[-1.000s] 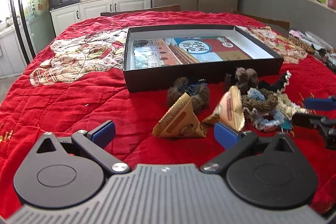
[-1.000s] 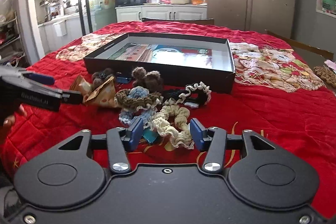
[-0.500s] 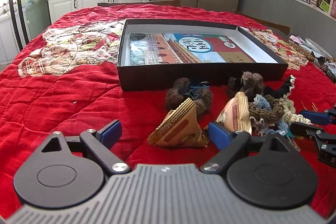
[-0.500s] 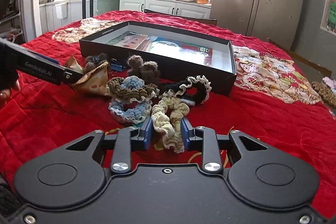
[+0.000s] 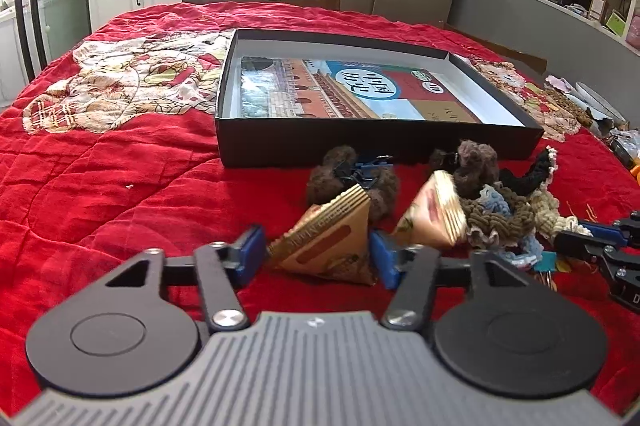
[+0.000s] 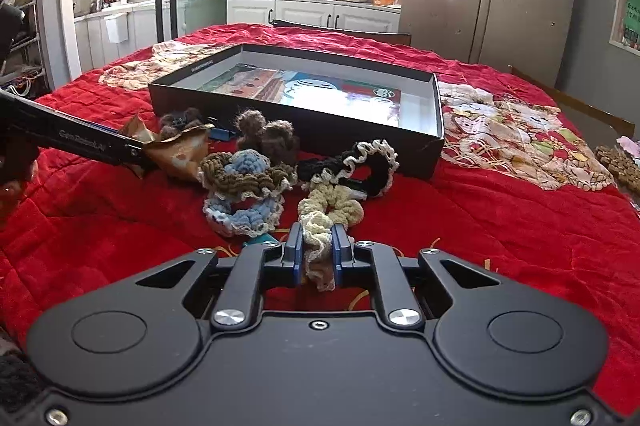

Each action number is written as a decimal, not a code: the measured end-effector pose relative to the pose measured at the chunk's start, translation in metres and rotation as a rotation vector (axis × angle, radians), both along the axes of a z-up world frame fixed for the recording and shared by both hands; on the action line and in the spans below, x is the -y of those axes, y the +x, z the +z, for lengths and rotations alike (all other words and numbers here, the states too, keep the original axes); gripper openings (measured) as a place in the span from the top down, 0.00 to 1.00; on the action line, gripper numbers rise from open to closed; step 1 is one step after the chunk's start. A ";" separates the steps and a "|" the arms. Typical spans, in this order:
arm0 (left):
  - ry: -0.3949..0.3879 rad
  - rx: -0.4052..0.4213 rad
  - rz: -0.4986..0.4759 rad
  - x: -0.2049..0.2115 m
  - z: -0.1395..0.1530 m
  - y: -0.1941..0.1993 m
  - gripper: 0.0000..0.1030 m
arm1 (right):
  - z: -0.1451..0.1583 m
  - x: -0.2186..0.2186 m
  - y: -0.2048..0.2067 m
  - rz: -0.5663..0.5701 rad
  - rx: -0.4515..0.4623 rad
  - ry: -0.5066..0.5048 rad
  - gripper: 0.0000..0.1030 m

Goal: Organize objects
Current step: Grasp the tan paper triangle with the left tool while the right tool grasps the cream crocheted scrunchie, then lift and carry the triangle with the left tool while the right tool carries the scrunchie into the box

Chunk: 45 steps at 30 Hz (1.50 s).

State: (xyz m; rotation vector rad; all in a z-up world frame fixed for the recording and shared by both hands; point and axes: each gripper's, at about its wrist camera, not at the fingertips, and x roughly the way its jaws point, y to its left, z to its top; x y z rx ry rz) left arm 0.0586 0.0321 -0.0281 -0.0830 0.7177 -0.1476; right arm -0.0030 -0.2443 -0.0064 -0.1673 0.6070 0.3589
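Left of box: red quilt is lying bare; room for a hand
Front of box: black box wall is standing across the way; brown scrunchies and gold packets are crowding against it
Centre: scrunchie pile is blocking the direct line
Right of box: quilt is running open; clutter at far edge, perhaps beads
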 end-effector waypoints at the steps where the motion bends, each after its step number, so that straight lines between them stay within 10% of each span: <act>1: -0.003 -0.001 0.000 0.000 0.000 0.000 0.48 | 0.000 0.000 0.000 0.002 0.000 0.001 0.87; 26: -0.006 0.103 -0.063 0.005 0.045 -0.003 0.56 | 0.057 -0.010 0.000 0.082 0.131 0.072 0.88; 45: -0.023 0.199 -0.031 0.005 0.078 0.057 0.55 | 0.080 -0.016 0.095 -0.004 0.199 0.069 0.88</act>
